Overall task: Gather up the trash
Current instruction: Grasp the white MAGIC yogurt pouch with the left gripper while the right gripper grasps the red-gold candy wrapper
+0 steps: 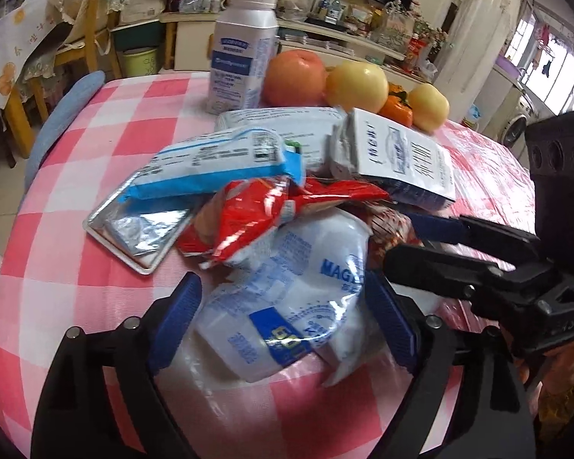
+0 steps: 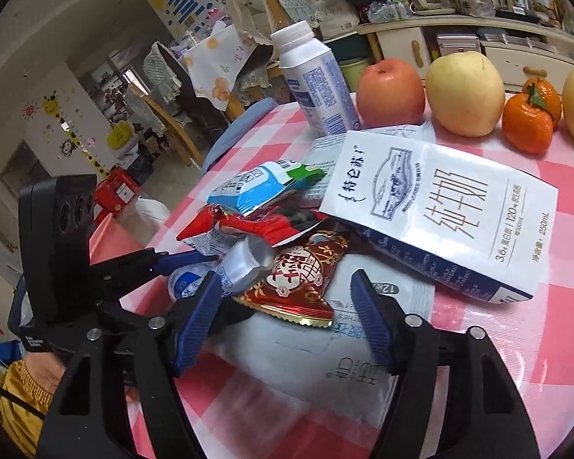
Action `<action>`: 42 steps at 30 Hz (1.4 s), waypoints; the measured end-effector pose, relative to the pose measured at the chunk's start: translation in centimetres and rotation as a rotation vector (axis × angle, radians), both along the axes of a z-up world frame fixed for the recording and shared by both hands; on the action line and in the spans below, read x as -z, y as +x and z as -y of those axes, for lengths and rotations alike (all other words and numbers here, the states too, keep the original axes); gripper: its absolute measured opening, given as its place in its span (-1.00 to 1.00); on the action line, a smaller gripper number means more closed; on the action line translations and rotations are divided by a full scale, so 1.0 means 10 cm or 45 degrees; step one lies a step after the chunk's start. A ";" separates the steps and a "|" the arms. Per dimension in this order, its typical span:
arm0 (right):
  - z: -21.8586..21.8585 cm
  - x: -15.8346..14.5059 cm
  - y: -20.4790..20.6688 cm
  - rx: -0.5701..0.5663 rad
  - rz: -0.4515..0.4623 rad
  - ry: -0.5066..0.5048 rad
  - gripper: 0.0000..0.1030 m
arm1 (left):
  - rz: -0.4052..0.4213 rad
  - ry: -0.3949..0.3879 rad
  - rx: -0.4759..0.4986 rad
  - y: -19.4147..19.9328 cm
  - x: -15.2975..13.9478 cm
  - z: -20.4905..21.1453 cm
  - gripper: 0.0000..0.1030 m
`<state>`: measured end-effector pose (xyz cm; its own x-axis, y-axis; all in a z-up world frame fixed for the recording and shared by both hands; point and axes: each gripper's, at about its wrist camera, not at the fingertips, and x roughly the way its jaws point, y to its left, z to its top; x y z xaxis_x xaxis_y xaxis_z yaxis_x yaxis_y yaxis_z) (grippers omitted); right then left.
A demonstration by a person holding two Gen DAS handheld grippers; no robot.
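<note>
A heap of trash lies on the pink-and-white checked table point(image 1: 107, 114): a crumpled white-and-blue plastic wrapper point(image 1: 287, 306), a red snack bag point(image 1: 256, 214), a blue foil pack point(image 1: 218, 168), a white milk carton point(image 2: 440, 214) and a red-and-gold sachet point(image 2: 298, 283). The left tongs point(image 1: 283, 329) stand released astride the white-and-blue plastic wrapper, pads apart from it; the right tongs point(image 2: 287, 325) stand released around the red-and-gold sachet, not pressing it. Behind the heap stand a white bottle point(image 1: 245, 46), apples point(image 1: 356, 84) and tangerines point(image 2: 528, 122).
</note>
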<state>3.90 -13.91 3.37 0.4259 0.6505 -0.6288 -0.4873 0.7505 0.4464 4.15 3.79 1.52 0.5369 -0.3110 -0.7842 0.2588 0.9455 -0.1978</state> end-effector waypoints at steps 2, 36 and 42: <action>0.04 -0.02 0.00 0.017 0.012 -0.034 0.40 | -0.008 -0.027 0.055 -0.04 0.00 0.07 0.69; -0.13 0.02 -0.05 0.003 0.131 -0.263 0.03 | -0.008 -0.020 0.053 -0.27 -0.07 0.15 0.17; -0.21 -0.01 -0.16 -0.012 0.154 -0.291 -0.36 | 0.000 -0.039 0.027 -0.35 -0.14 0.01 0.17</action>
<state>2.32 -11.83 3.49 0.5018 0.5017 -0.7046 -0.5342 0.8205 0.2037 0.62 3.64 2.93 0.5300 -0.3463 -0.7741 0.2784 0.9333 -0.2269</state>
